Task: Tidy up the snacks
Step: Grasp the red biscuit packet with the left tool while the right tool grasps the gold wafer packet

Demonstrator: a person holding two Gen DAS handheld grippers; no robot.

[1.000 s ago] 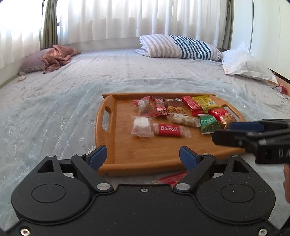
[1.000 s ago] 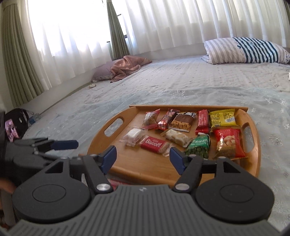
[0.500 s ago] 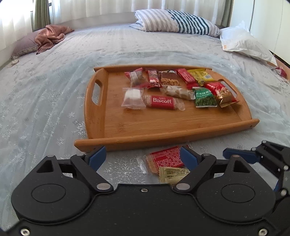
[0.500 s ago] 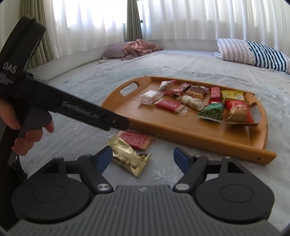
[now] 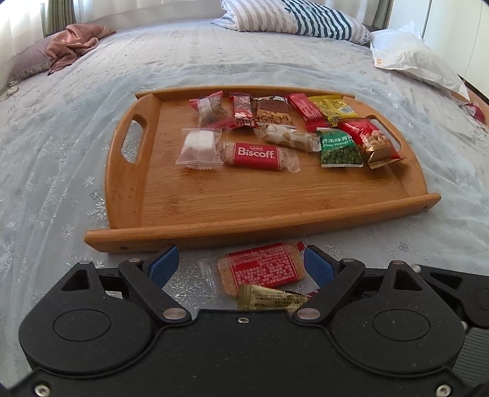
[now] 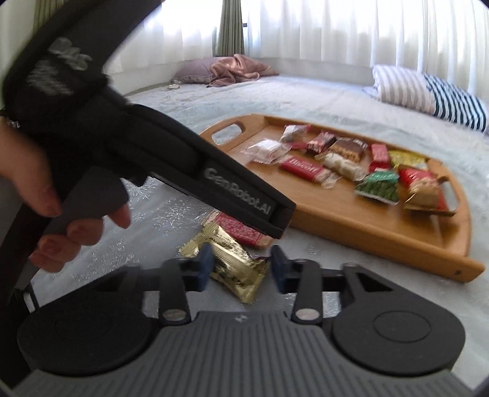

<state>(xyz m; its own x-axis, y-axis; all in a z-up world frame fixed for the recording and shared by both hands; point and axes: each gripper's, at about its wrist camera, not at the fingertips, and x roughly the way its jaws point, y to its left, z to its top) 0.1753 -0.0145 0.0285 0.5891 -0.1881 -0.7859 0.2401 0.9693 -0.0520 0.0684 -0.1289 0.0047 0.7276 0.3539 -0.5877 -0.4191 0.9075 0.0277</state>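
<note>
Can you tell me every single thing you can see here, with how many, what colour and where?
Bamboo serving tray: one, honey brown, on the bed.
Wrapped snacks on the tray: ten; red Biscoff biscuit, green pea packet, red nut bag, clear-wrapped white sweet, others red, yellow, brown.
Red flat biscuit packet: one, on the bedspread before the tray.
Gold foil snack packet: one, beside it.
Pale blue bedspread: one.
Striped pillow: one, far end.
Pink cloth: one, far left.
White plastic bag: one, far right.
Left gripper: jaws open.
Right gripper: jaws closing around the gold packet.
Hand: one.
</note>
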